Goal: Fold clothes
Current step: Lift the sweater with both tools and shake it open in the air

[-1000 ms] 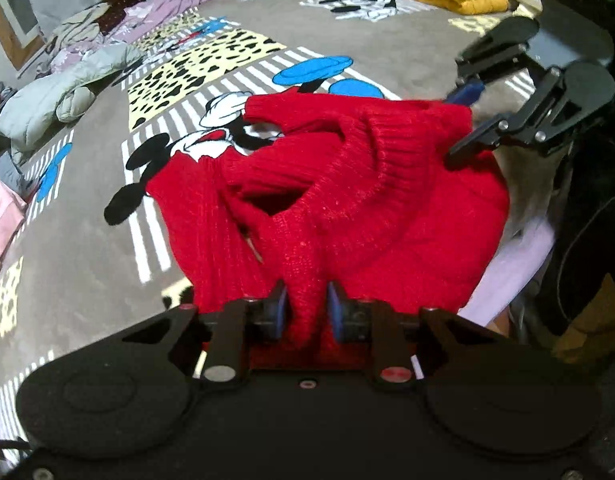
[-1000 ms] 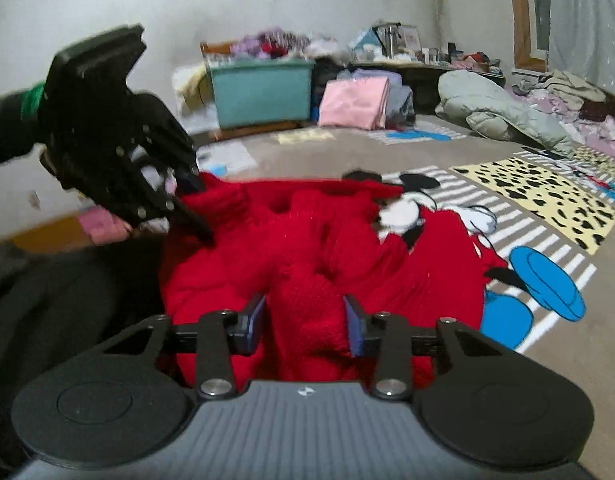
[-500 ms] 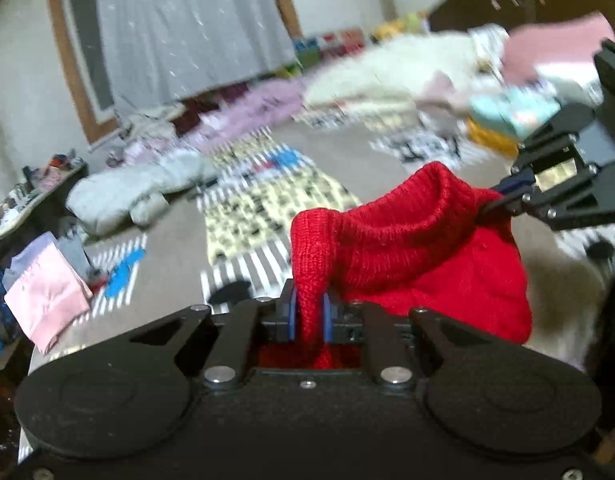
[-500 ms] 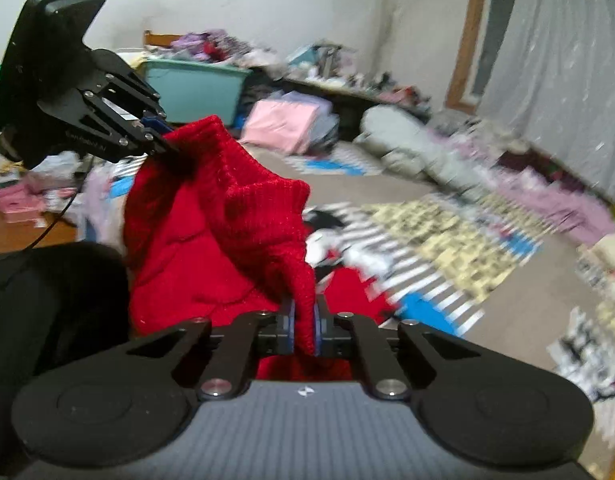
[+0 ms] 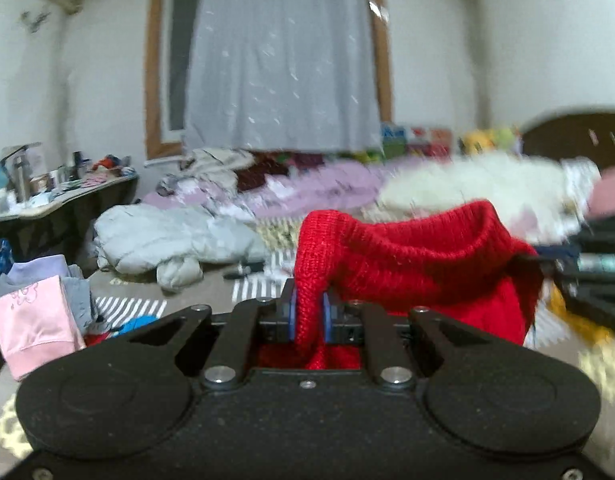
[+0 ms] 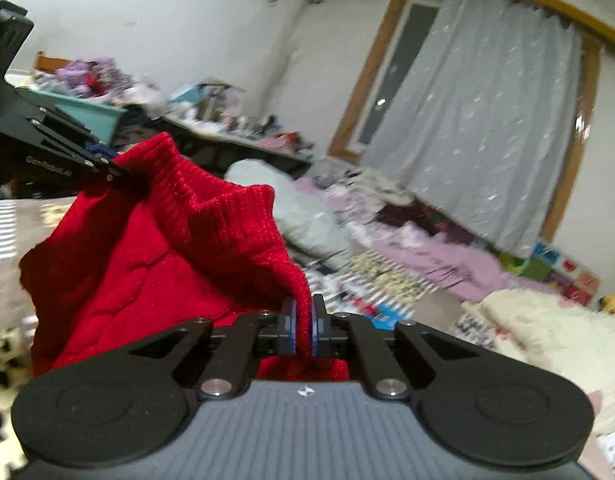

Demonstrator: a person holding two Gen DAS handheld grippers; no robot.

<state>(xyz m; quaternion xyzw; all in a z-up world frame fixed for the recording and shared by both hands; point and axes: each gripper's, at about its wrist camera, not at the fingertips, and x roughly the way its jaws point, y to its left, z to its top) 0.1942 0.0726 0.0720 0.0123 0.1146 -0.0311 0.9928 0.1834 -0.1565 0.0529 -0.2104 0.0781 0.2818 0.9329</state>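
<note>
Right wrist — hand-held gripper (image 6: 303, 330) seemingly pinching sweater (image 6: 155, 252)

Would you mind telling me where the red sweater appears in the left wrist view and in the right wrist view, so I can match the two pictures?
Left wrist view: the red sweater sits centre-right, pinched in the left gripper and stretching right.
Right wrist view: the red sweater fills centre-left, pinched in the right gripper, its far corner held upper left.
Shared landmark: the grey curtain.
</note>
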